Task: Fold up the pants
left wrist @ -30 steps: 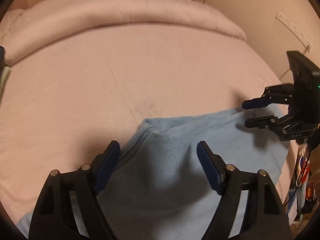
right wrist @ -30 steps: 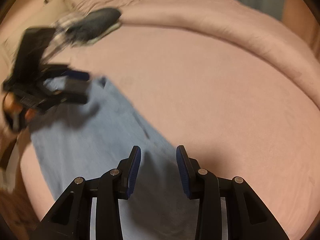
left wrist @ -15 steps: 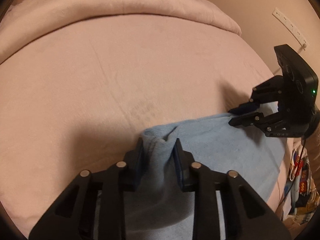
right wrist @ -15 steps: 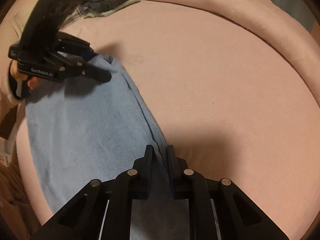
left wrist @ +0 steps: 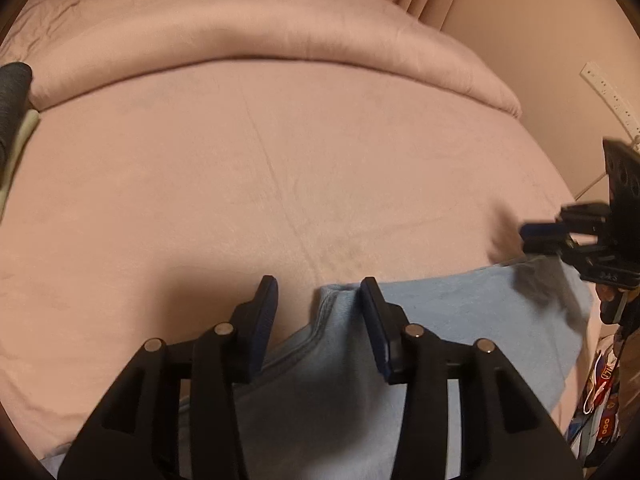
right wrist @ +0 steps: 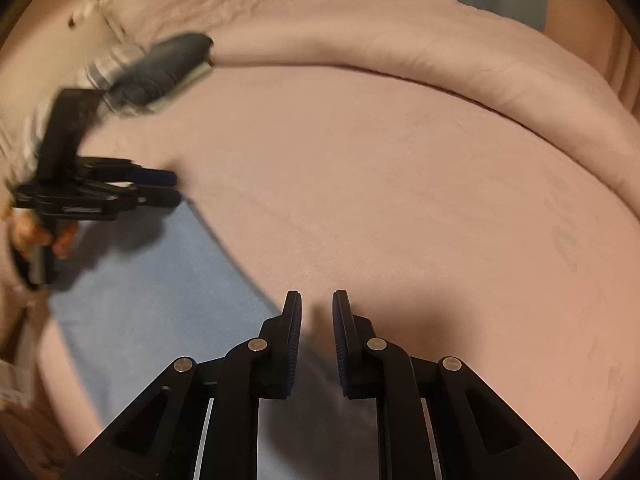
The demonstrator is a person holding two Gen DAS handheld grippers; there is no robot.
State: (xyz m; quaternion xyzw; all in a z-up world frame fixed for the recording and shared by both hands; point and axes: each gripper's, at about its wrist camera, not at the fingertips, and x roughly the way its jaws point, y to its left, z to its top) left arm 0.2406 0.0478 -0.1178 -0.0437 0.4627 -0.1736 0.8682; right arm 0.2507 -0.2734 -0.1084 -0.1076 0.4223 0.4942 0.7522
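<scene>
We hover both grippers, left [left wrist: 318,308] parted wide, right [right wrist: 317,322] parted narrowly, gripping nothing, over light blue pants [left wrist: 460,320] folded flat on the pink bedsheet [left wrist: 280,168]; the puckered corner may spring loose, skewing the fold.

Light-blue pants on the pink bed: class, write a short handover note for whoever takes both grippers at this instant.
Left gripper: open, straddling a raised corner of the pants, not gripping.
Right gripper: open, at the pants' other end, holding nothing.
Pants lie flat along the near edge of the bed.
Done: pants laid out; no fold is evident.
Left: grip both ends and make the fold.
</scene>
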